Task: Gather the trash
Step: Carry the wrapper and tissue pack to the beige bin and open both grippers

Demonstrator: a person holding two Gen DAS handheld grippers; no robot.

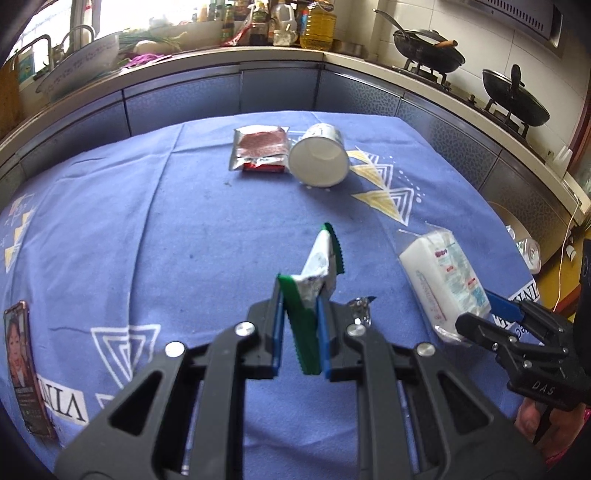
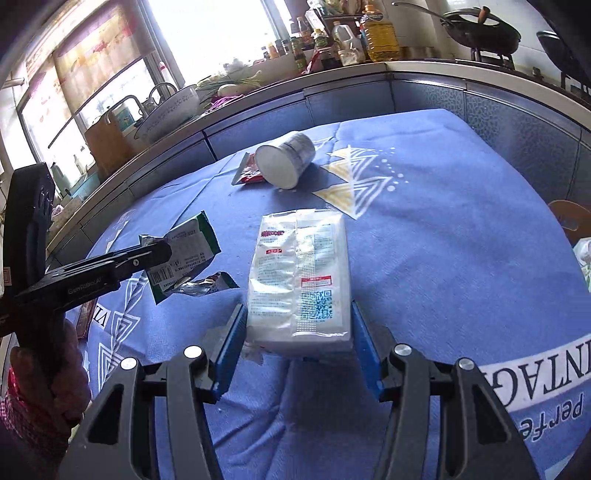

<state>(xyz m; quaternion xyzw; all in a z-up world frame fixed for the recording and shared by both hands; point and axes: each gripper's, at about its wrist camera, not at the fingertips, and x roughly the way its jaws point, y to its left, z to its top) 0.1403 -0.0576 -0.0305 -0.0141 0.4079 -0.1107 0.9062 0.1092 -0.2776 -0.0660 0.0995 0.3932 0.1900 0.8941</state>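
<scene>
My left gripper (image 1: pixel 300 314) is shut on a green and white wrapper (image 1: pixel 314 273) and holds it above the blue tablecloth; the wrapper also shows in the right wrist view (image 2: pixel 184 251). My right gripper (image 2: pixel 297 332) is open, its blue fingers on either side of a white tissue pack (image 2: pixel 301 277) that lies on the cloth; the pack also shows in the left wrist view (image 1: pixel 443 277). A small foil scrap (image 2: pixel 207 286) lies on the cloth under the wrapper. A white paper cup (image 1: pixel 319 155) lies on its side next to a red sachet (image 1: pixel 260 147) at the far side.
A phone (image 1: pixel 26 369) lies at the table's left edge (image 1: pixel 11 406). Kitchen counter behind holds a basin (image 1: pixel 81 62), bottles (image 1: pixel 317 26) and two woks (image 1: pixel 428 51) on the stove. A chair (image 2: pixel 570 218) stands at the right of the table.
</scene>
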